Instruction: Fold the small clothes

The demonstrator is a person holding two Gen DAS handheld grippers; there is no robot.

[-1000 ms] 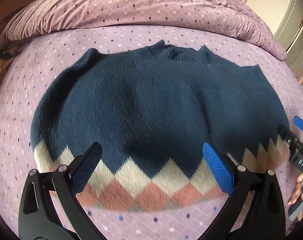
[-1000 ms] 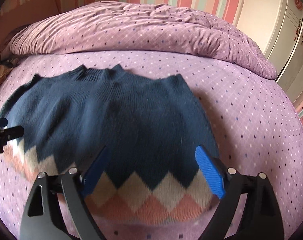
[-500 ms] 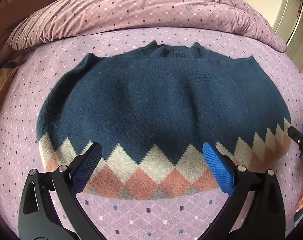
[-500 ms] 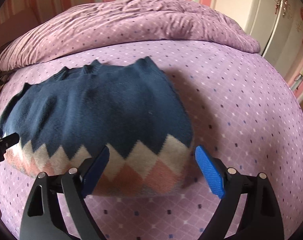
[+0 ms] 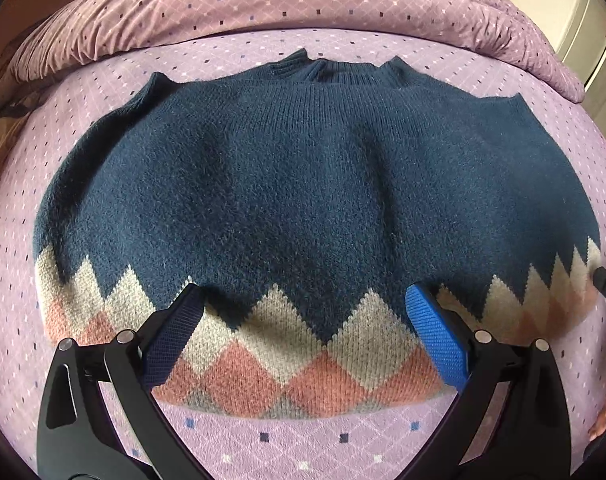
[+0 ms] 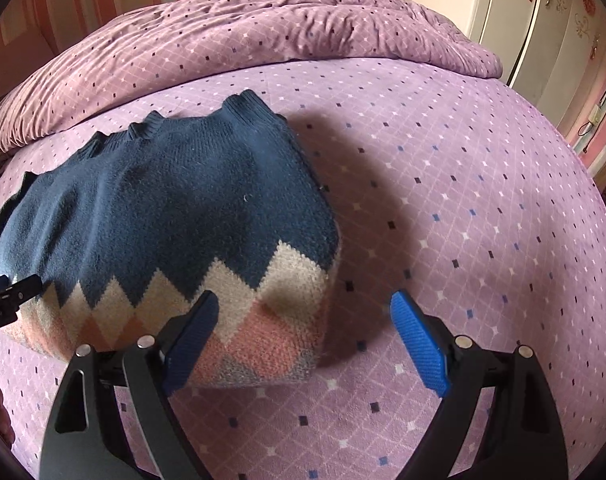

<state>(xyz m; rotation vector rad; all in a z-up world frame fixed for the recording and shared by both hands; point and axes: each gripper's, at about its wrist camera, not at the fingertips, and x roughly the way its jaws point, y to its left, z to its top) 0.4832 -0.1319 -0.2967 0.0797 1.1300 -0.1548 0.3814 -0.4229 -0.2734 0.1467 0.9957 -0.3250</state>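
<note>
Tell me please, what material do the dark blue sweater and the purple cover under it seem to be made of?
Sweater: looks like knitted wool or an acrylic blend, soft and fuzzy; rows of knit stitches show near the ribbed collar, and fine hairs stand up on the surface. Purple cover: probably a short-pile, plush or velvet-like fabric, matte, with a printed diamond pattern; the exact fibre cannot be told.

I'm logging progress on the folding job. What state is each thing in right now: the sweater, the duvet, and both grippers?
sweater: lying flat on the bed sheet, sleeves not visible, hem nearest the grippers.
duvet: bunched up beyond the sweater.
left gripper: open, over the hem, holding nothing.
right gripper: open, at the sweater's right hem corner, holding nothing.
</note>
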